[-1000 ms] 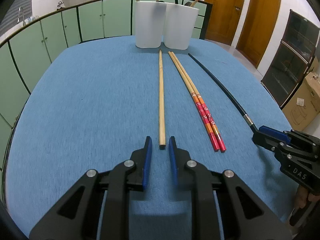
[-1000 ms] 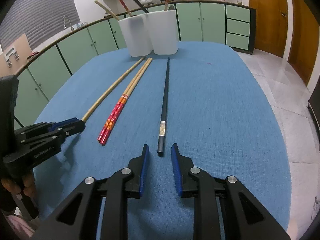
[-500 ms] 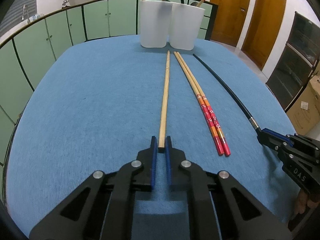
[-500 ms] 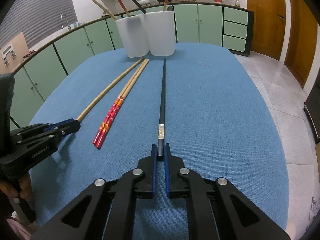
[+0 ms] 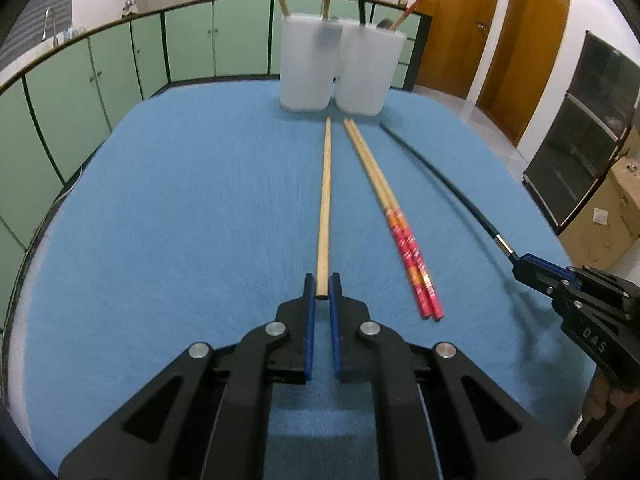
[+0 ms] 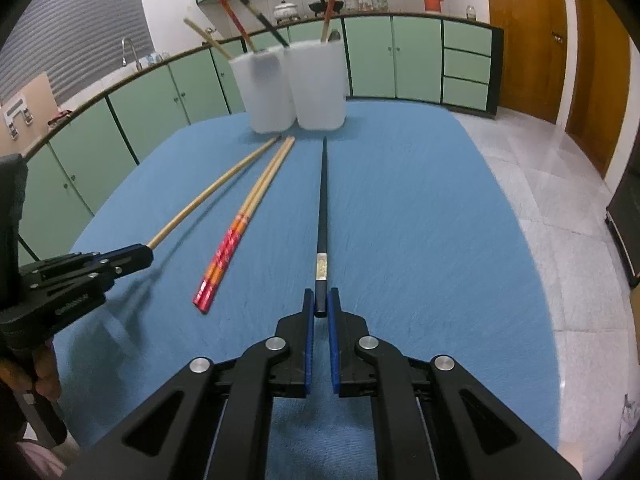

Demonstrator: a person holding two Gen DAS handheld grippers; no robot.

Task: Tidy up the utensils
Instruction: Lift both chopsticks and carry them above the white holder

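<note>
My left gripper [image 5: 321, 286] is shut on the near end of a plain bamboo chopstick [image 5: 325, 200], raised a little off the blue table [image 5: 180, 220]. My right gripper [image 6: 321, 302] is shut on the near end of a black chopstick [image 6: 322, 200], also raised; the gripper shows in the left wrist view [image 5: 532, 268] too. A red-handled pair of chopsticks [image 5: 392, 216] lies flat between them. Two white holders [image 5: 306, 64] [image 5: 366, 70] stand at the far edge with several chopsticks in them.
Green cabinets [image 5: 120, 64] curve behind the table. Wooden doors [image 5: 520, 44], a dark glass cabinet [image 5: 588, 128] and a cardboard box [image 5: 612, 216] stand to the right. Tiled floor [image 6: 560, 200] lies right of the table.
Both grippers moved forward and closed on their chopsticks' near ends, then lifted them slightly off the cloth. The red pair has not moved.
</note>
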